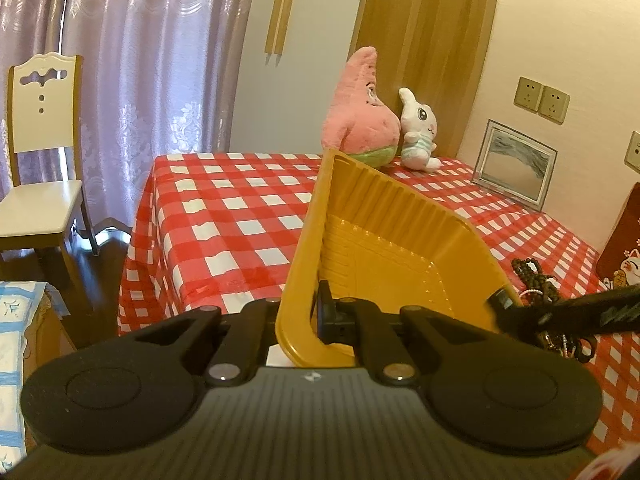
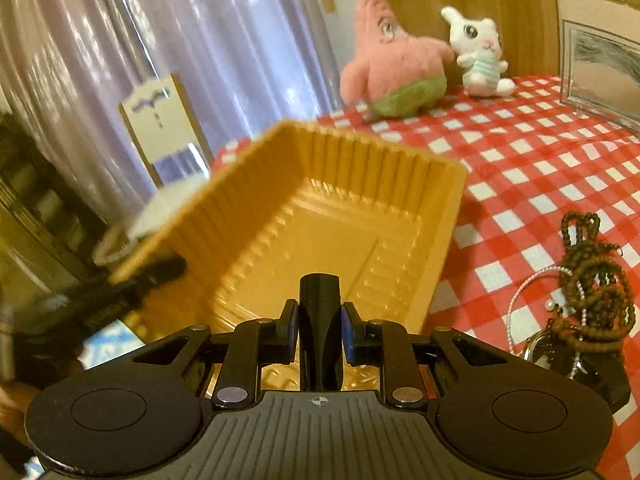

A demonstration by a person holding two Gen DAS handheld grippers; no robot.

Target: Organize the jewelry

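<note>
- Our left gripper (image 1: 316, 312) is clamped on the near rim of the yellow tray (image 1: 384, 236), one finger inside the wall and one outside, with no gap left between them.
- The tray is tilted steeply and held clear of the red-checked tablecloth (image 1: 224, 216); its ribbed inside is bare.
- In the right wrist view our right gripper (image 2: 320, 312) has its fingers pressed together over the tray's near edge (image 2: 320, 216); we cannot tell whether they pinch the rim.
- The jewelry pile (image 2: 588, 292), dark beaded strands tangled with a silver chain and a watch, lies on the cloth just right of the tray.
- A pink star plush (image 1: 360, 112) and a white bunny plush (image 1: 420, 132) sit touching at the far table edge.
- A white chair (image 1: 40, 152) stands before the curtains.
</note>
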